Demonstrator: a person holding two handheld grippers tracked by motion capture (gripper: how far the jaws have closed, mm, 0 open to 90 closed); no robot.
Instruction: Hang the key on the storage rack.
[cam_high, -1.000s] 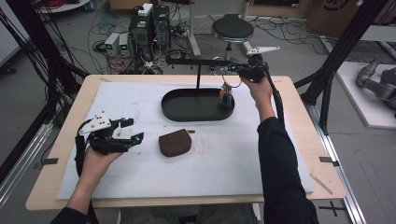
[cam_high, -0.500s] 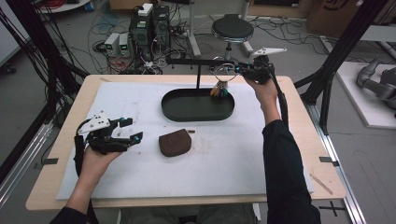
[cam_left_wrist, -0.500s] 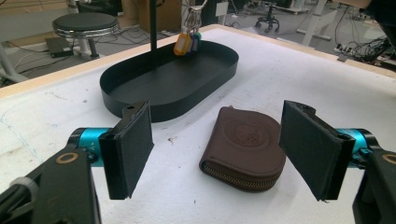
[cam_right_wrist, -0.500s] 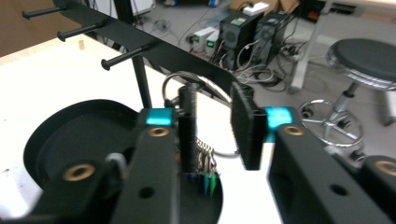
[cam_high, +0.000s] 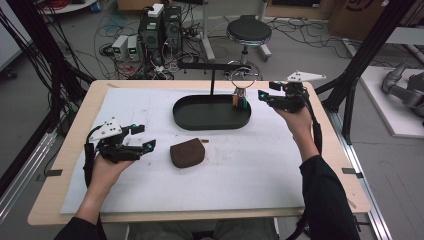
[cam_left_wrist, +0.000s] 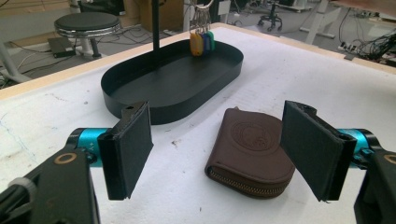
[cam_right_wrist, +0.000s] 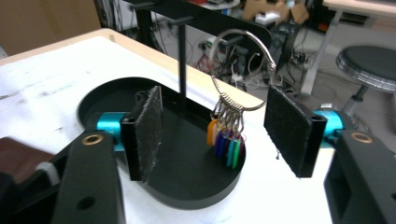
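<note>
Brown leather pouch (cam_high: 187, 154): we log a zipped brown pouch lying flat on the white mat (cam_high: 150, 190), nearest the person of the table's items, just ahead of the left gripper; in the left gripper view it sits between and beyond the two jaws, untouched.
Left gripper (cam_high: 145, 146): we record it held in the left hand (cam_high: 107, 167) at the left of the mat, low over the surface, jaws spread wide with nothing between the pads (cam_left_wrist: 133, 147).
Table (cam_high: 55, 185): we note a pale wooden top with the white mat covering most of it.
Black tray (cam_high: 185, 117): we list an oval, low-walled tray farther back at the mat's middle, its floor bare; a thin black post (cam_high: 212, 82) rises from its far side and carries a horizontal arm.
Key ring (cam_high: 243, 80): we enter a large metal ring hanging from that arm, over the tray's right end.
Tags (cam_high: 240, 101): we count a cluster of coloured tags, orange, blue, purple and green, dangling from the ring just above the tray.
Right gripper (cam_high: 262, 95): we record it held in the right hand (cam_high: 296, 115) just right of the ring, jaws apart, gripping nothing; in the right gripper view the ring and tags hang between the open pads.
Beyond the table: we see a round stool (cam_high: 248, 31) and cabled equipment boxes (cam_high: 160, 25) on the floor.
</note>
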